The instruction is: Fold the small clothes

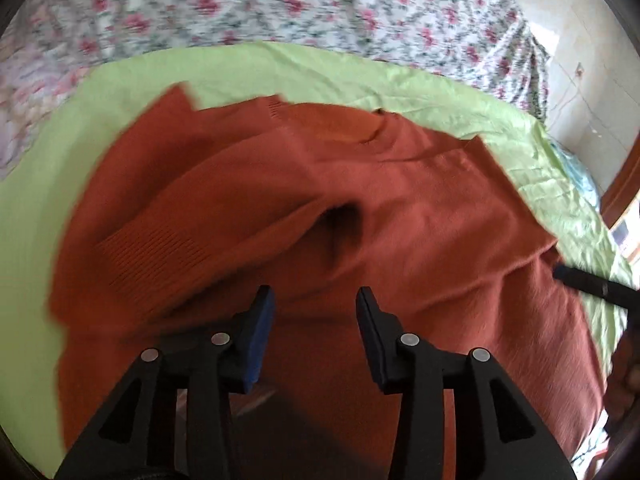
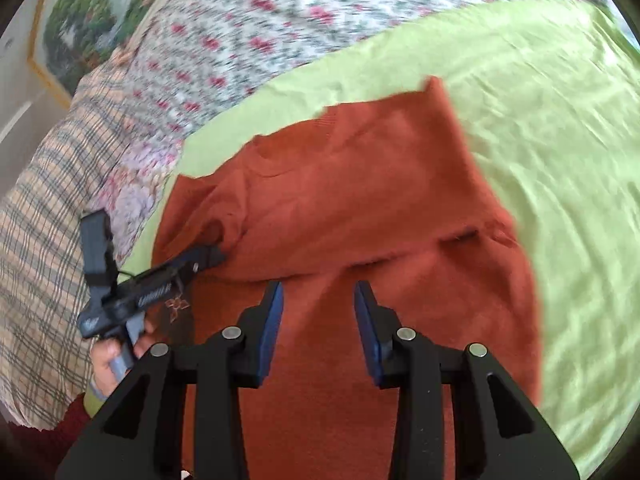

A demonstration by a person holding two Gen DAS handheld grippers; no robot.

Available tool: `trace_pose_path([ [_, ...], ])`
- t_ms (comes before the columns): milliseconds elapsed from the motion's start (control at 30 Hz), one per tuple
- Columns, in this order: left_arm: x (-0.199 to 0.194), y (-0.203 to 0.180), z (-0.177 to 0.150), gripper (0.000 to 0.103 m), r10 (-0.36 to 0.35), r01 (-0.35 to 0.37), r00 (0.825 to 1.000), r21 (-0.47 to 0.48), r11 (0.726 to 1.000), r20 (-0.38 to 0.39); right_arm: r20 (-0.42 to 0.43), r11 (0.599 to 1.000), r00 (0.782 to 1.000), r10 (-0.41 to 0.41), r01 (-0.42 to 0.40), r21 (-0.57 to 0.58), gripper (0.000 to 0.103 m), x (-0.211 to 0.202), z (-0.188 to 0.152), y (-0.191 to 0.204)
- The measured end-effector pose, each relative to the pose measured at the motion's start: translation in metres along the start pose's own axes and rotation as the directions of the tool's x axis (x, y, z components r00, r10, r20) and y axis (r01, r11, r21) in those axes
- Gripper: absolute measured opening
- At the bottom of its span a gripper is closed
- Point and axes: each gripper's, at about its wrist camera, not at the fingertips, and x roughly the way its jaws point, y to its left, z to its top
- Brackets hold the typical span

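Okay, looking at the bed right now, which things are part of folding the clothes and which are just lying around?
Part of the job:
- rust-orange sweater, partly folded
- green sheet it lies on
- left gripper, open over the sweater
- right gripper, open, nothing between its pads

Just lying about:
- floral bedspread
- plaid cloth
- framed picture

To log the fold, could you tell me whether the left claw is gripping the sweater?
No, the left claw stands open over the rust sweater, nothing pinched.
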Motion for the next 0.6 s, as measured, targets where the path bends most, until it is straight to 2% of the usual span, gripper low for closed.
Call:
trace_pose_path([
  [67, -0.017, 0.021, -0.012, 0.043, 0.046, -0.045, 0.999, -0.021, 0.999, 0.012, -0.014, 0.998, 1.000, 0.017, -0.017, -0.063, 0.038, 0.011, 0.004, 0.018],
  [133, -0.032, 0.050, -0.021, 0.043, 0.133, -0.131, 0.991, -0.062, 0.989, 0.032, -0.033, 0.987, 0.999, 0.034, -0.039, -0.158, 0.038, 0.027, 0.010, 0.044],
  [267, -0.037, 0.100, -0.027, 0.043, 0.230, -0.225, 0.973, -0.170, 0.960, 0.012, -0.046, 0.923, 0.998, 0.035, -0.050, -0.382, 0.038, 0.060, 0.019, 0.100],
  [333, -0.033, 0.122, -0.031, 0.043, 0.260, -0.255, 0.966, -0.225, 0.940, -0.007, -0.047, 0.858, 0.999, 0.017, -0.038, -0.512, 0.040, 0.079, 0.019, 0.129],
  [400, -0.029, 0.136, -0.032, 0.044, 0.260, -0.257, 0.965, -0.269, 0.928, -0.025, -0.041, 0.780, 0.999, -0.004, -0.022, -0.626, 0.046, 0.096, 0.017, 0.154],
  [433, -0.028, 0.140, -0.031, 0.044, 0.247, -0.243, 0.969, -0.287, 0.927, -0.023, -0.026, 0.719, 0.999, -0.028, 0.002, -0.695, 0.050, 0.108, 0.015, 0.168],
  [467, -0.027, 0.140, -0.029, 0.044, 0.248, -0.243, 0.969, -0.291, 0.926, -0.018, -0.018, 0.684, 0.999, -0.042, 0.016, -0.730, 0.052, 0.115, 0.013, 0.174],
  [533, -0.024, 0.141, -0.024, 0.044, 0.259, -0.253, 0.966, -0.284, 0.925, -0.016, -0.009, 0.569, 0.997, -0.082, 0.040, -0.821, 0.054, 0.135, 0.005, 0.191],
  [600, -0.019, 0.142, -0.019, 0.045, 0.260, -0.256, 0.965, -0.287, 0.923, -0.024, -0.016, 0.477, 0.993, -0.115, 0.041, -0.878, 0.055, 0.154, -0.003, 0.203],
])
